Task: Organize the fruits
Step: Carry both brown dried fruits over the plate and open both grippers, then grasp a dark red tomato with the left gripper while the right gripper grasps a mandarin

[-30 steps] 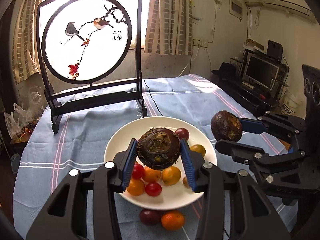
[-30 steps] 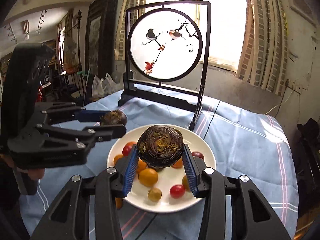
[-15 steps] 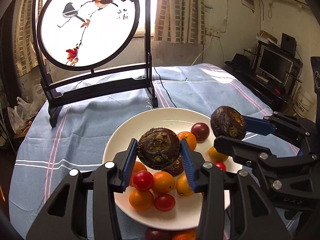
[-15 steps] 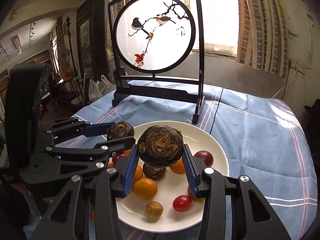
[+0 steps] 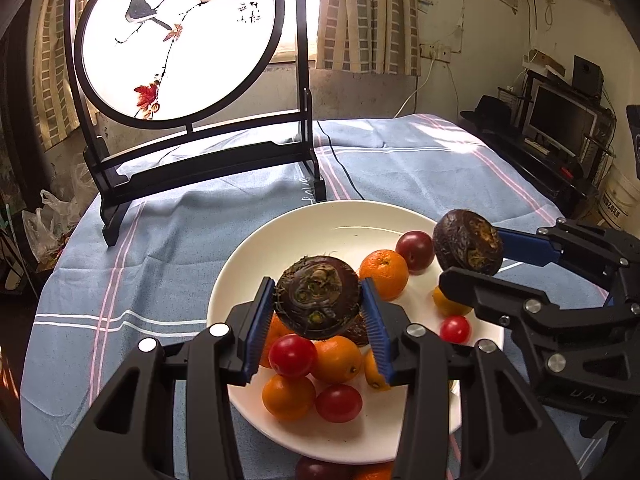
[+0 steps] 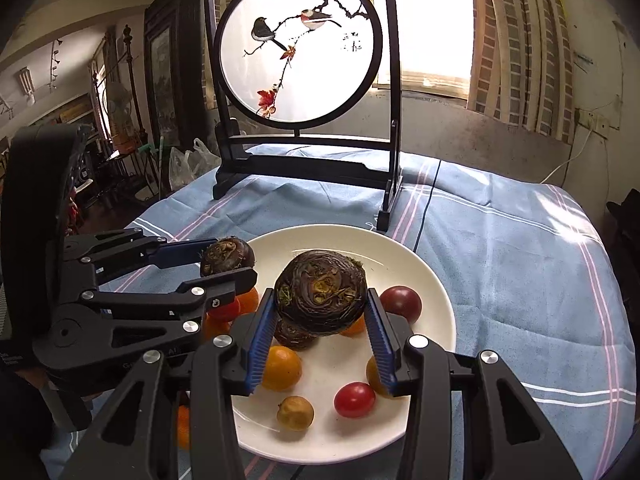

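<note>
A white plate (image 5: 340,232) (image 6: 404,256) on the blue cloth holds several oranges, cherry tomatoes, a dark plum (image 5: 415,245) and one dark brown corm (image 6: 294,334). My left gripper (image 5: 316,292) is shut on a second dark brown corm (image 5: 318,300) just above the plate's near left fruits. My right gripper (image 6: 320,296) is shut on a third, similar corm (image 6: 322,290) over the plate's middle. Each gripper shows in the other view: the right gripper (image 5: 470,258) with its corm (image 5: 468,240) at the plate's right rim, the left gripper (image 6: 227,264) with its corm (image 6: 227,254) at the left rim.
A black-framed round bird screen (image 5: 180,40) (image 6: 300,52) stands on the table behind the plate, with a black cable (image 5: 344,176) running past its foot. A plum (image 5: 316,470) and an orange (image 5: 374,473) lie off the plate at the near edge. Furniture crowds both sides.
Both grippers have come down and forward over the plate, each still holding its corm. The plate and screen now look nearer and larger.
</note>
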A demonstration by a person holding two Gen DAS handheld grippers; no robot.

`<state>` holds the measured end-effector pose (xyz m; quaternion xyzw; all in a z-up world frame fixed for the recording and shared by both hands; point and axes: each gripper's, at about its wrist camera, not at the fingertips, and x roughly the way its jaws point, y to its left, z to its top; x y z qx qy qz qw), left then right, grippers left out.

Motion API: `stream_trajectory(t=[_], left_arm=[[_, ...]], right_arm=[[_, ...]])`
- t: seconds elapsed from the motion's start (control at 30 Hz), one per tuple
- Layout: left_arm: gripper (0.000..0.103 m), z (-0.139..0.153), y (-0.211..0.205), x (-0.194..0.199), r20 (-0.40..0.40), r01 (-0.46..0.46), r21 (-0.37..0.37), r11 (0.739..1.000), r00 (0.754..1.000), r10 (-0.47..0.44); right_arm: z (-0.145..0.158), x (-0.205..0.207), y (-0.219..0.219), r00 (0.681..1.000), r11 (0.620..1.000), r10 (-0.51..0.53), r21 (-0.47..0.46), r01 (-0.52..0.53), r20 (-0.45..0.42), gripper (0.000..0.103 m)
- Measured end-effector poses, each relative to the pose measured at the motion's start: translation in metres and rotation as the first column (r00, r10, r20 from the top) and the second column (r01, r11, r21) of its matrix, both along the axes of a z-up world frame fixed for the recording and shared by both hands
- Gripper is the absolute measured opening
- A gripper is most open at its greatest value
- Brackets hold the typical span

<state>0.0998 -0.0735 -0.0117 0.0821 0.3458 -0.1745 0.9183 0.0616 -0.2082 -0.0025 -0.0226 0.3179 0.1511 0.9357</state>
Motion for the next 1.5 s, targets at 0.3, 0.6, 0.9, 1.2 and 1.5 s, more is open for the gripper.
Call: stream_trajectory(t=[0.3, 0.6, 0.9, 1.2, 1.5], left_arm=[[0.065, 0.002, 0.005, 0.0, 0.013, -0.015, -0.019, 1.0, 1.0, 0.015], [0.065, 0.015, 0.014, -0.004, 0.043, -0.021, -0.035, 0.999, 0.999, 0.023], [0.071, 0.078, 0.061, -0.032, 0.173, -0.053, -0.173, 0.983, 0.981, 0.084], [0.08, 0.079, 0.081, -0.085, 0.211, -0.04, -0.087, 0.995, 0.976, 0.058], [0.08, 0.031, 0.113, -0.107, 0.074, -0.032, 0.024, 0.999, 0.997, 0.03]], right_arm=[[0.007, -0.003, -0.012, 0.998, 0.998, -0.039, 0.06, 0.036, 0.047, 0.061], [0.011, -0.012, -0.001, 0.998, 0.999, -0.005, 0.037, 0.003, 0.057, 0.064], [0.007, -0.072, 0.021, 0.995, 0.994, 0.099, 0.04, -0.099, 0.001, 0.071], [-0.067, -0.088, 0.068, 0.951, 0.981, 0.191, 0.034, -0.189, -0.242, 0.061], [-0.075, -0.08, 0.075, 0.954, 0.984, 0.172, -0.012, -0.18, -0.244, 0.042]])
